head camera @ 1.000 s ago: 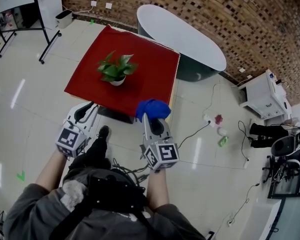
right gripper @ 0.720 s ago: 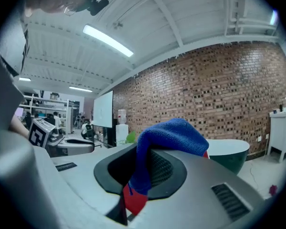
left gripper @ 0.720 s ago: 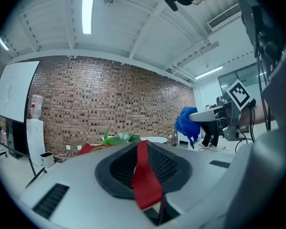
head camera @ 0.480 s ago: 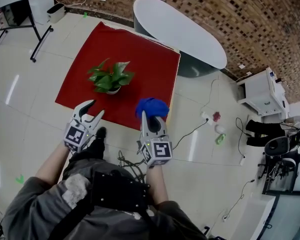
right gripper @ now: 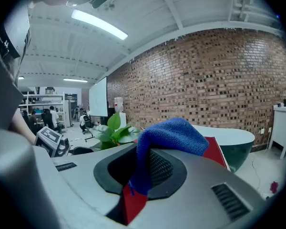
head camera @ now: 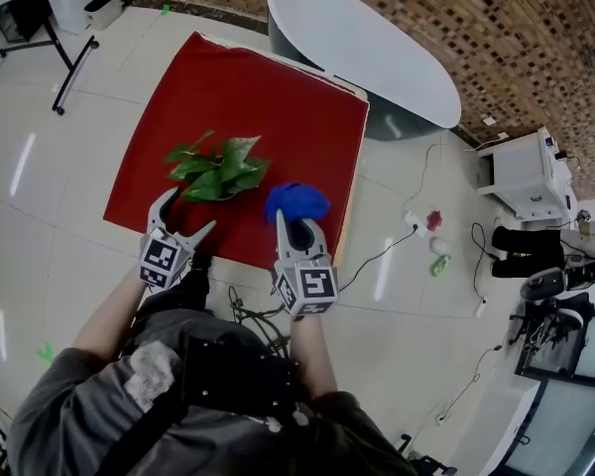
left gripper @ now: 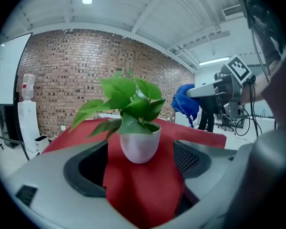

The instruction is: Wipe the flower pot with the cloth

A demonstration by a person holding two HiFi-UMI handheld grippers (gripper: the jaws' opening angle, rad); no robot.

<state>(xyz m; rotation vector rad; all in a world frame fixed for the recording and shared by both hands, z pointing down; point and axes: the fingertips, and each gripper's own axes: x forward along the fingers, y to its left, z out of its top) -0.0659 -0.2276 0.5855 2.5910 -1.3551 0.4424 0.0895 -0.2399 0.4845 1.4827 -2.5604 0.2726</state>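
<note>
A small white flower pot [left gripper: 139,145] with a green leafy plant [head camera: 218,170] stands on the red-covered table [head camera: 278,97], toward its near edge. My left gripper [head camera: 187,212] is just in front of the pot. Its jaws are opening wide, and the pot stands beyond their tips, untouched. In the left gripper view only the red cover lies between the left gripper's jaws [left gripper: 140,175]. My right gripper [head camera: 297,228] is shut on a blue cloth [head camera: 296,200], held to the right of the plant. The blue cloth [right gripper: 171,136] bunches up over the right gripper's jaws [right gripper: 143,171].
A white oval table [head camera: 362,53] stands behind the red one, against a brick wall. A white cabinet [head camera: 524,177] and small items lie on the floor to the right. Cables [head camera: 377,256] trail near the table's right corner. A stand on wheels [head camera: 64,43] is at far left.
Both grippers have moved forward and down to the table's near edge. The left jaws have spread from nearly shut to wide apart. The blue cloth stays in the right gripper.
</note>
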